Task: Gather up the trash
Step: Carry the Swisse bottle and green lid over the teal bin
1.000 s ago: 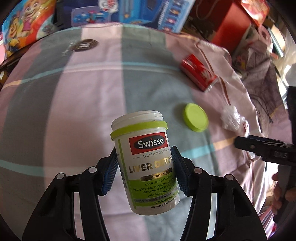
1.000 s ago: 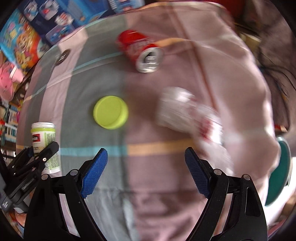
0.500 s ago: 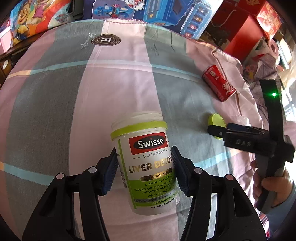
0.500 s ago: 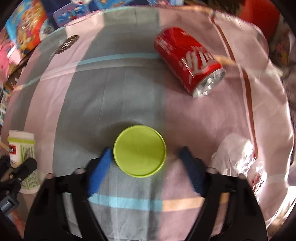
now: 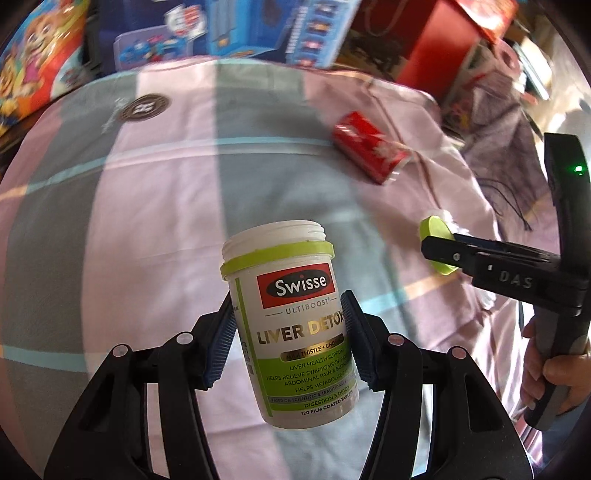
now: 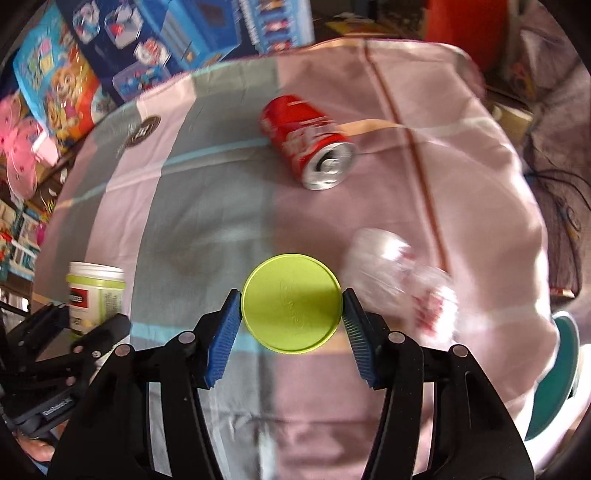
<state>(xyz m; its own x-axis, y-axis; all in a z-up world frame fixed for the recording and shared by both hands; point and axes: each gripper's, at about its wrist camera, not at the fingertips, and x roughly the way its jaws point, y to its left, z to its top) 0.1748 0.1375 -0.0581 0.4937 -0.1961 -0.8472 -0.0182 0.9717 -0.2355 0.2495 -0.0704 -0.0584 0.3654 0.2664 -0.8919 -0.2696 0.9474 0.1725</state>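
My left gripper (image 5: 289, 334) is shut on a white supplement bottle (image 5: 295, 321) with a green collar and no cap, held above the bedspread. The same bottle (image 6: 94, 295) shows at the left of the right wrist view. My right gripper (image 6: 291, 317) is shut on the round lime-green lid (image 6: 291, 302), its blue pads pressing both edges; the lid (image 5: 437, 236) also sticks out of that gripper in the left wrist view. A red soda can (image 6: 306, 142) lies on its side further back; the same can (image 5: 367, 147) lies at the upper right. A crumpled clear wrapper (image 6: 402, 273) lies right of the lid.
The pink and grey striped bedspread (image 5: 147, 206) covers the whole work surface. Colourful toy boxes (image 5: 229, 33) and a red box (image 5: 439, 48) stand behind it. A dark fringed cloth (image 5: 506, 147) lies at the right edge. A hand (image 5: 554, 373) grips the right tool's handle.
My right gripper went to the green lid, closed on it and lifted it off the bedspread. The left gripper kept its hold on the bottle and shifted only slightly.
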